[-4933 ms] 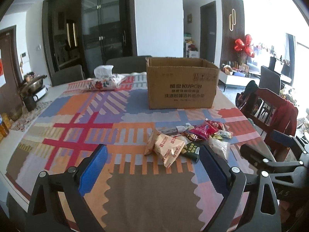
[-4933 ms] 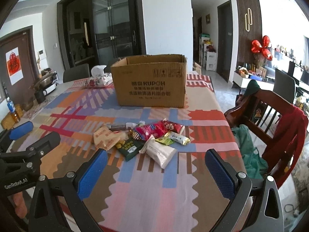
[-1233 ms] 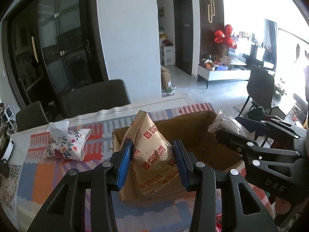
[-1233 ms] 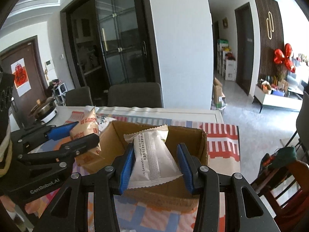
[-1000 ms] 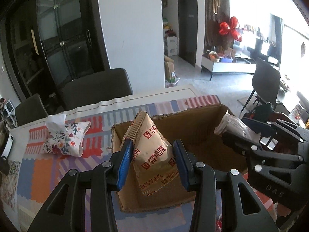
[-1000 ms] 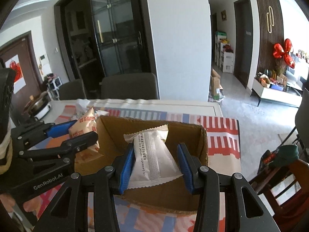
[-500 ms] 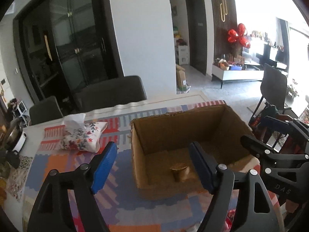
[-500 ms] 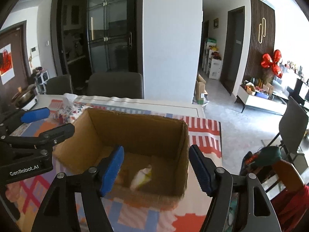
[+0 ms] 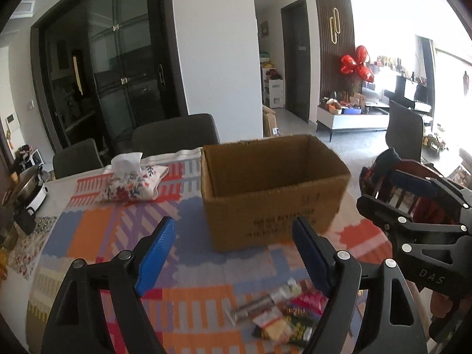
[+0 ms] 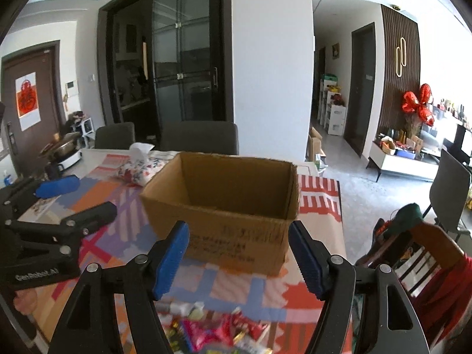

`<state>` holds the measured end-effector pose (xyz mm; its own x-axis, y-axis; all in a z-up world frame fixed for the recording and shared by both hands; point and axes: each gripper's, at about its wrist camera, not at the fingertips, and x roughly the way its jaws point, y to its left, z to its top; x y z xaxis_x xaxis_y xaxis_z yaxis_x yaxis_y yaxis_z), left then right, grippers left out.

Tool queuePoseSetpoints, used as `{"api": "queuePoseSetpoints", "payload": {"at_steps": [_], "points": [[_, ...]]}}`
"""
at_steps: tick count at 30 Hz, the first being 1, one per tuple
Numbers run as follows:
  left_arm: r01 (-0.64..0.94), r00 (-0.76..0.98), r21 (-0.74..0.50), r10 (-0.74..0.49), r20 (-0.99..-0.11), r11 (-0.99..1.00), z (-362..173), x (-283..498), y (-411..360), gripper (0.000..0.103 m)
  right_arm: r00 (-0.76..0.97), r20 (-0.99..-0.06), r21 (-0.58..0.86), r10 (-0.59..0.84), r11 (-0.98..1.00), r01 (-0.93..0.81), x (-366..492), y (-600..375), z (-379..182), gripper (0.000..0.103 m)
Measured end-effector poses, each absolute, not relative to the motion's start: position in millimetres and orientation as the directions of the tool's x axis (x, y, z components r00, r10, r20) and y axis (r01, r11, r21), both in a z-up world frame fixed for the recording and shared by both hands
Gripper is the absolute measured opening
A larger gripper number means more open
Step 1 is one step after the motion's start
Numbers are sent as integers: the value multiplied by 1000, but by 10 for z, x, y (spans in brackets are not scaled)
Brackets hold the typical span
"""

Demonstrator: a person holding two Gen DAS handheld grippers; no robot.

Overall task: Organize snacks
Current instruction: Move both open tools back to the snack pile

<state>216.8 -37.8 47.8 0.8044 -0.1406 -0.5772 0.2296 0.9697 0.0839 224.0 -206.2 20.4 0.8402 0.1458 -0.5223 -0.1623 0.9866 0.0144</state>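
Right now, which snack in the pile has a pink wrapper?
The pink snack packet, in the snack pile before the cardboard box. Its neighbours look yellow, white or dark; the blur hides any print.

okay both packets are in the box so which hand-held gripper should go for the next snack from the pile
Probably the left hand-held gripper: open and empty, with the blurred pile of snack packets between its fingers. The right hand-held gripper, equally open, sees packets only at its frame's bottom edge.

both packets now dropped, left gripper [image 9: 233, 258] and right gripper [image 10: 239, 258] empty
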Motion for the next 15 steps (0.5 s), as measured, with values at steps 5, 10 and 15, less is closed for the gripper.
{"api": "queuePoseSetpoints", "payload": {"at_steps": [5, 10, 15], "points": [[250, 798, 92, -151, -583, 964, 387, 1923, -405, 81, 838, -525, 1, 149, 985, -174, 1955, -2026, 109, 70], [283, 784, 104, -168, -597, 953, 260, 1718, -427, 81, 824, -547, -11, 146, 983, -182, 1731, -2035, -36, 70], [308, 759, 107, -177, -626, 945, 53, 1605, -447, 81, 795, -585, 7, 159, 981, -191, 1593, -2046, -242, 70]]}}
